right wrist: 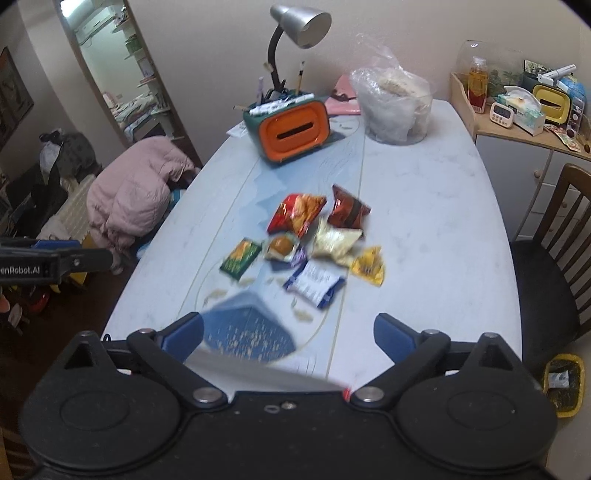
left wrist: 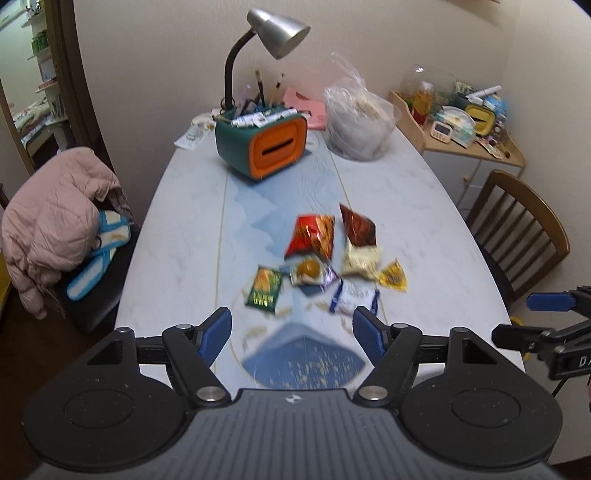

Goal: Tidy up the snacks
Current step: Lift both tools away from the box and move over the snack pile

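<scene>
Counter (left wrist: pixel 184 236), pale blue marbled top, carrying a loose cluster of seven snack packets near its middle. Far row: red chip bag (left wrist: pixel 310 236) at left, dark brown-red bag (left wrist: pixel 357 226) just right of it. Middle row: green packet (left wrist: pixel 264 290) at far left of the cluster, clear-wrapped bun (left wrist: pixel 309 272) beside it, cream-coloured bag (left wrist: pixel 360 260) touching the brown-red bag's near end, small yellow packet (left wrist: pixel 393 275) at the right edge. Nearest: white-and-blue packet (left wrist: pixel 354 295). Several packets overlap or touch; outlines are blurred. At the far end of the counter: orange-and-green desk organizer (left wrist: pixel 275 146) with pens, grey gooseneck lamp (left wrist: pixel 277 31) behind it, clear plastic bag (left wrist: pixel 356 118) to its right. Pink jacket (left wrist: pixel 55 218) draped over a chair at left; wooden chair (left wrist: pixel 517 221) at right. Left gripper (left wrist: pixel 291 328): jaws wide open, holding nothing, above the near counter edge. Right gripper (right wrist: pixel 288 334): jaws wide open, holding nothing, likewise near the front edge.
</scene>
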